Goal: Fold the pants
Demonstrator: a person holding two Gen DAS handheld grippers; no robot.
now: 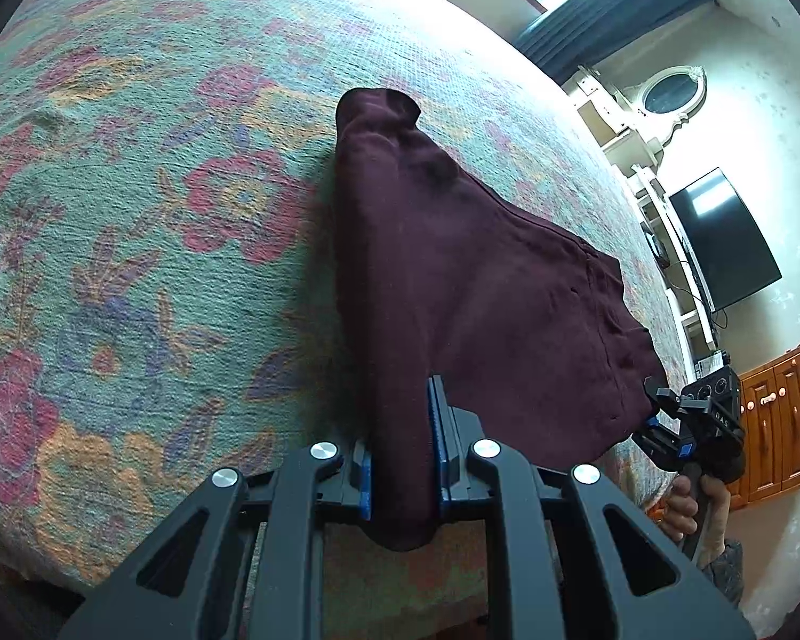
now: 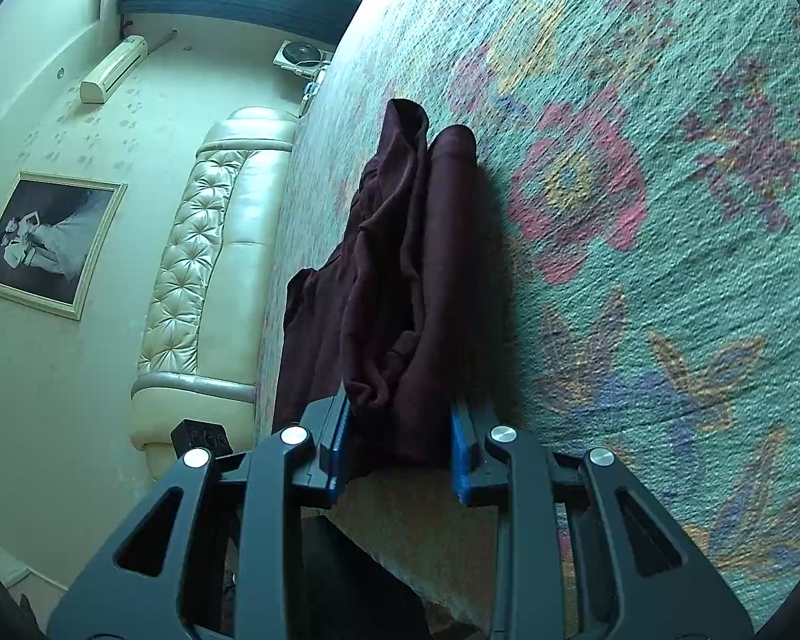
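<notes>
Dark maroon pants (image 1: pixel 453 277) lie stretched over the flowered bedspread (image 1: pixel 133 213), their far end resting on the bed. My left gripper (image 1: pixel 402 458) is shut on one bunched end of the cloth, which passes between its blue pads. In the left wrist view my right gripper (image 1: pixel 661 416) grips the other near corner at the right, with a hand below it. From the right wrist view, the right gripper (image 2: pixel 400 442) is shut on a thick bundle of the pants (image 2: pixel 400 266), folds hanging between its pads.
The bedspread (image 2: pixel 666 266) covers the whole bed; its near edge runs just under both grippers. A cream tufted headboard (image 2: pixel 208 277) stands at one end. A dark television (image 1: pixel 720 245) and a wooden cabinet (image 1: pixel 773 426) stand beyond the bed's side.
</notes>
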